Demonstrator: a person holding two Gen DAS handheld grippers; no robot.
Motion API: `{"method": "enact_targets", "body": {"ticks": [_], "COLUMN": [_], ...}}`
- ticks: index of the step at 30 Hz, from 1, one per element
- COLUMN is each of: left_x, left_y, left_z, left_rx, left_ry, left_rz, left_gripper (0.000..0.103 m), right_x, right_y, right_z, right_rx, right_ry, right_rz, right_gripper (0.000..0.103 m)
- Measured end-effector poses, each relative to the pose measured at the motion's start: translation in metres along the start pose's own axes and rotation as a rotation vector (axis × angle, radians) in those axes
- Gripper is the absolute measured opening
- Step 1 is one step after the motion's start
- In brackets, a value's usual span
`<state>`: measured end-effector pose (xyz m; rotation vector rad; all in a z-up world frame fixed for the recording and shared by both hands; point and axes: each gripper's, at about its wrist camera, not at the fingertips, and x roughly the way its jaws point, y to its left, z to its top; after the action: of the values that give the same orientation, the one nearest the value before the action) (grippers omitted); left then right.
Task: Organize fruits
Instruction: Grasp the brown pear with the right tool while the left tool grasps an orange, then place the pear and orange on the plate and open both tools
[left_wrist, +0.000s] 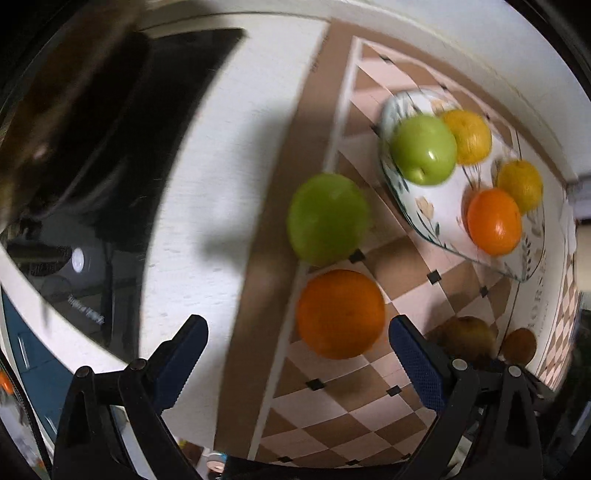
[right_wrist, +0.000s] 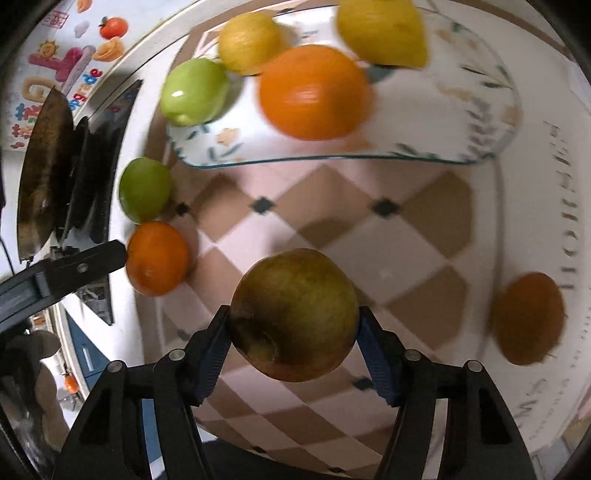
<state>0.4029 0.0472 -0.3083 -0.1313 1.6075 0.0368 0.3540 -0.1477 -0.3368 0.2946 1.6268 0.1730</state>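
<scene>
My right gripper (right_wrist: 293, 321) is shut on a brown-green pear-like fruit (right_wrist: 295, 314), held above the checkered mat (right_wrist: 388, 236). My left gripper (left_wrist: 297, 332) is open and empty; a loose orange (left_wrist: 340, 313) lies just beyond its fingertips, a loose green apple (left_wrist: 327, 219) past that. The floral plate (left_wrist: 436, 214) holds a green apple (left_wrist: 424, 148), an orange (left_wrist: 494, 221) and two lemons (left_wrist: 469, 136). In the right wrist view the plate (right_wrist: 461, 122) sits ahead with its orange (right_wrist: 314, 92); the left gripper's finger (right_wrist: 66, 275) shows at left beside the loose orange (right_wrist: 157, 257).
A second brown fruit (right_wrist: 526, 317) lies on the mat at right; both brown fruits (left_wrist: 519, 345) show low right in the left wrist view. A black stovetop (left_wrist: 122, 158) with a dark pan (right_wrist: 44, 170) lies left of the mat on the white counter (left_wrist: 229, 147).
</scene>
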Motion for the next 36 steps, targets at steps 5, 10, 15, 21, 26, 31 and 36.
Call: {"method": "enact_targets", "body": {"ticks": [5,10,15,21,26,31,36], "left_x": [0.020,0.032,0.034,0.033,0.022,-0.012,-0.063], "left_y": [-0.028,-0.040,-0.045,-0.044,-0.043,-0.049,-0.072], "left_z": [-0.003,-0.006,-0.013,-0.017,-0.025,-0.022,0.000], "left_rx": [0.136,0.189,0.237,0.230,0.221,0.215,0.232], "left_ry": [-0.008,-0.037,-0.067,-0.061,-0.066,-0.101,-0.166], "left_rz": [0.029,0.031,0.064,0.048,0.007,-0.073,-0.181], "left_gripper": [0.096,0.062,0.062,0.061,0.061,0.061,0.061], "right_x": [-0.005,-0.002,-0.002,-0.001,-0.002,-0.026,-0.068], "right_y": [-0.021,-0.037,-0.041,-0.033,-0.026,-0.027,-0.045], "right_z": [-0.010,-0.013,-0.013,-0.011,-0.015,-0.014,0.000], "right_rx": [0.037,0.097,0.128,0.099,0.077,0.098,0.153], "right_ry": [-0.004,-0.015,-0.013,-0.011,-0.025,-0.081,-0.167], "right_rz": [-0.029,-0.008,0.020,-0.005,-0.023,0.035,0.097], "right_gripper": [0.069,0.069,0.069,0.069,0.068,0.068,0.068]}}
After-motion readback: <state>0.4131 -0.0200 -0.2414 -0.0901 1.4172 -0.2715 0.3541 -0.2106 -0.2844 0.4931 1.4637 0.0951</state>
